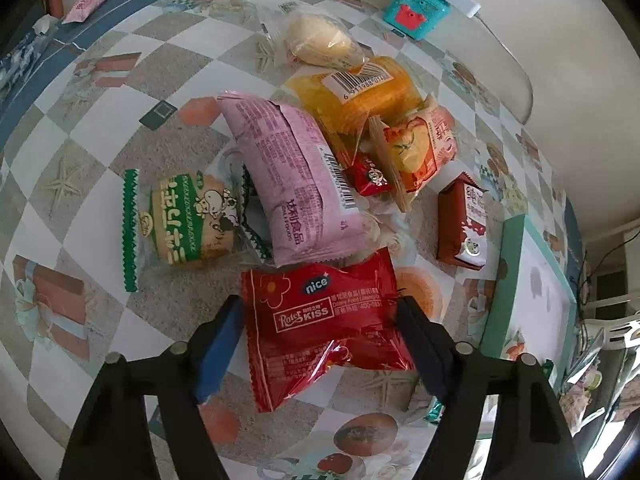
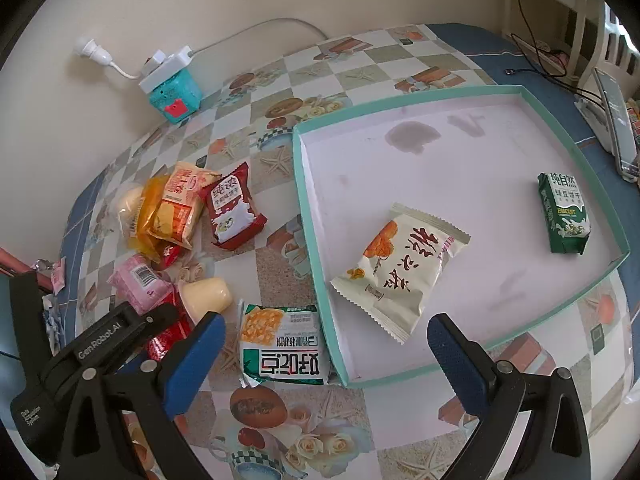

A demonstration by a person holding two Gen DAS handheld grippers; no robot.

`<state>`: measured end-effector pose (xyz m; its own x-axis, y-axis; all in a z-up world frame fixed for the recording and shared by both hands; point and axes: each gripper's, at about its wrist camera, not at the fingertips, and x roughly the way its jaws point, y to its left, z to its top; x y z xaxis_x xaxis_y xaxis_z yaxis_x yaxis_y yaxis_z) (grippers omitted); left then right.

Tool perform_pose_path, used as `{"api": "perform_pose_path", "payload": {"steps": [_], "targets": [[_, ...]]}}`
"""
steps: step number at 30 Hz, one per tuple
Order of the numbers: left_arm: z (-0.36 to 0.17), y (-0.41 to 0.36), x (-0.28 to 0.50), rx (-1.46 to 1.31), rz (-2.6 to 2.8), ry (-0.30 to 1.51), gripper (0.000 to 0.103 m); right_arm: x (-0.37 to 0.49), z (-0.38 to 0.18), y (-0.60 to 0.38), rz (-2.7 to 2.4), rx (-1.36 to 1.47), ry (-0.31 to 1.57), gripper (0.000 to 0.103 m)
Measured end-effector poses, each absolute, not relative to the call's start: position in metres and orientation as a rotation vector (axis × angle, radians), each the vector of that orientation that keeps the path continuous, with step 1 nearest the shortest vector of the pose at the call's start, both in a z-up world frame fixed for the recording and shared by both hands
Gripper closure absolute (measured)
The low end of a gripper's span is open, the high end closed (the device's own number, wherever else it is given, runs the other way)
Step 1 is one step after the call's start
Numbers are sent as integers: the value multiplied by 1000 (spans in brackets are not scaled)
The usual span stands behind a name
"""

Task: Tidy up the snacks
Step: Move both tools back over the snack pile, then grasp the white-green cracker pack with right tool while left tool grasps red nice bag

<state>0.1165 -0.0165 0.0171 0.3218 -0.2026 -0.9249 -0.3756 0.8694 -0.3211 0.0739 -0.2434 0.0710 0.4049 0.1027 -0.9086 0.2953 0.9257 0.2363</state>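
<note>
Checkered vinyl with starfish and cake prints covers the tabletop point(image 2: 360, 68). Left gripper point(image 1: 320, 320) straddles a red Roter Kiss packet point(image 1: 320, 320), its blue fingers point(image 1: 222, 340) touching both edges of the wrapper. Behind it lie a pink packet point(image 1: 292, 176) and a green-edged biscuit packet point(image 1: 184, 220). Right gripper point(image 2: 326, 344) hangs with fingers wide apart above the teal tray point(image 2: 316, 240), which holds a cream packet point(image 2: 396, 268) and a green biscuit pack point(image 2: 564, 212).
</note>
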Motion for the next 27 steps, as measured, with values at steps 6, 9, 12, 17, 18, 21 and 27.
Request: {"api": "perform_pose_path", "payload": {"steps": [6,9,12,17,18,21,27], "targets": [[17,-15,115,-563,109,1251,31,74,70,-239,-113,383,1160,1],[19,-14,113,-565,105,1244,33,73,70,-237,-104,380,1162,1],[21,-8,108,-582,104,1242,34,73,71,-234,-74,391,1163,1],[27,3,101,-587,119,1232,36,73,72,-223,11,421,1167,1],[27,5,99,-585,127,1232,36,72,72,-221,25,421,1166,1],[27,10,98,-601,130,1234,36,72,74,-216,58,425,1160,2],[27,16,95,-610,142,1234,35,74,68,-205,119,428,1184,6]]}}
